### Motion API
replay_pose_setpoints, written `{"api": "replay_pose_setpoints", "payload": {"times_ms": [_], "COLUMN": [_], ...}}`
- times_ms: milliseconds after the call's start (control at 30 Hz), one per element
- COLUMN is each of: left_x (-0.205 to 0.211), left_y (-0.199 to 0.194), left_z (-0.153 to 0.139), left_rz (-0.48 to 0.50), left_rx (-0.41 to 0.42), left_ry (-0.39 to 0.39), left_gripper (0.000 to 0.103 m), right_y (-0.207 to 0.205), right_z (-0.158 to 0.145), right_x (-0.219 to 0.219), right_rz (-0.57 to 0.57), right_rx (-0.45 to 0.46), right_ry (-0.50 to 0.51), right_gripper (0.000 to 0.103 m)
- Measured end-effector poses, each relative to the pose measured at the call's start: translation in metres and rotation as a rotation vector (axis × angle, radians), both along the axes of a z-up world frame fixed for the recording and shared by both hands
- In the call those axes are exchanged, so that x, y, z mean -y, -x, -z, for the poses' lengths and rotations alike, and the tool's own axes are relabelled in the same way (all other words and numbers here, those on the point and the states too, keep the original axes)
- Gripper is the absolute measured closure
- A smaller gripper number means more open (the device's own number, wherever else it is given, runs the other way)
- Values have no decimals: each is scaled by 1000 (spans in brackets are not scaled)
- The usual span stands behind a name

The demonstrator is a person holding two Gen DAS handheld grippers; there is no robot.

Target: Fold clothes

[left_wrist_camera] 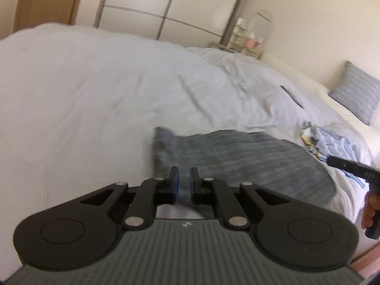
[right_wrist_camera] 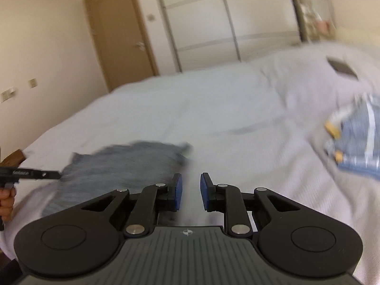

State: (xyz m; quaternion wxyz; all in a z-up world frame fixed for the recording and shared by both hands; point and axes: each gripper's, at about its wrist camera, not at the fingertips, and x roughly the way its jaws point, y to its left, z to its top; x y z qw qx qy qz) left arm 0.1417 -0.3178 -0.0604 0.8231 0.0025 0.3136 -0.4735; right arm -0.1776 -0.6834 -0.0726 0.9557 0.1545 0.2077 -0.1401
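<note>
The grey garment (left_wrist_camera: 237, 163) lies spread on the bed (left_wrist_camera: 83, 95) near its edge, left tool (left_wrist_camera: 184, 181) and right tool (right_wrist_camera: 191, 191) each narrowly parted and empty above it, likely poised to pinch opposite edges.

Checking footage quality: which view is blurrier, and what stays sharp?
Right wrist view: heavy motion blur smears the grey garment and striped clothes; its tongs stay sharp. Left wrist view: milder blur on the garment; tongs crisp; fisheye bends the wardrobe.
</note>
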Motion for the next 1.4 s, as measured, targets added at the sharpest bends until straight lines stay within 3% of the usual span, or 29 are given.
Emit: {"api": "replay_pose_setpoints", "payload": {"times_ms": [100,300,367,467,533,600,733,867,933,1033,1133,1300,1400], "left_x": [23,55,49,33,25,31,52,52,47,36,24,19,21], "left_y": [6,-13,-28,-39,-38,-35,-42,-51,-47,-31,-6,44,84], "left_z": [-2,22,26,18,6,0,12,25,20,5,-6,-18,-13], "left_rz": [57,111,97,45,20,43,72,50,40,35,64,147,233], "left_rx": [25,55,50,69,73,80,85,85,105,171,241,334,437], "left_ry": [-26,-163,-160,-143,-91,-68,-117,-143,-138,-139,-150,-182,-244], "left_gripper": [98,95,100,101,97,96,95,96,96,92,90,77,61], "right_y": [-12,-62,-61,-60,-60,-60,-82,-110,-106,-81,-51,-9,6], "right_z": [-8,13,14,15,16,15,11,27,29,19,6,-8,-6], "right_x": [-20,-34,-24,-10,0,8,5,12,20,21,-1,-56,-85], "right_rz": [-64,-147,-126,-93,-71,-56,-108,-116,-40,14,1,-72,-115], "right_rx": [19,-84,-76,-64,-57,-45,-51,-147,-166,-135,-122,-133,-175], "right_ry": [10,48,38,22,12,4,22,49,55,59,137,283,368], "right_gripper": [80,81,80,71,69,69,69,68,59,60,56,40,36]}}
